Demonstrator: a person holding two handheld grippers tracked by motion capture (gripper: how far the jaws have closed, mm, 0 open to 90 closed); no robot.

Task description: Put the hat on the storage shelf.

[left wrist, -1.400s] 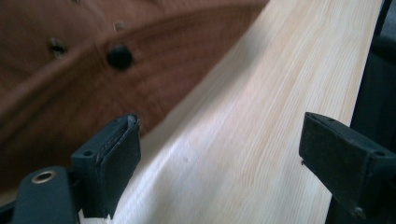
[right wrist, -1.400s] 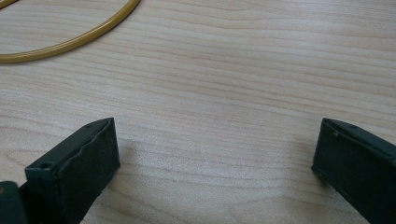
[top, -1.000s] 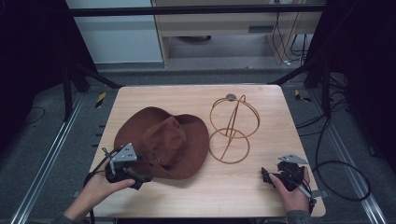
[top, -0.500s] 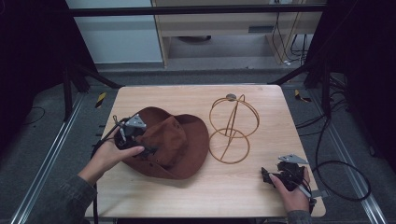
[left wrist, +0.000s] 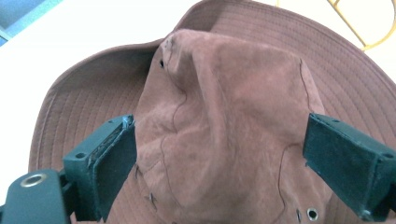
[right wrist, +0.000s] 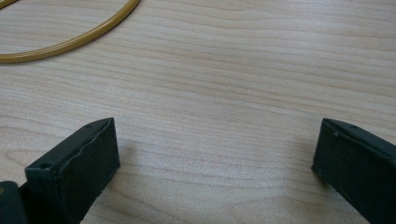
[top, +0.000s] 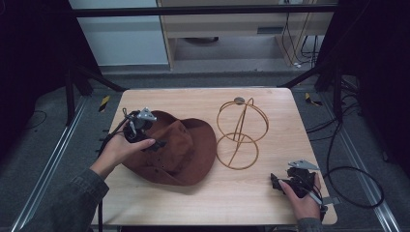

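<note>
We held the left hand-held gripper (top: 155, 144), jaws wide, astride the brown hat (left wrist: 224, 116) crown; closing seemed next, toward the wire stand (top: 241, 133).

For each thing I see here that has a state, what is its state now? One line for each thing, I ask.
Brown hat: lying crown up on the table, not gripped.
Wire hat stand: upright beside the hat, bare, nothing on it.
Left gripper: open, jaws on either side of the hat's crown.
Right gripper: open, low over bare wood, holding nothing.
</note>
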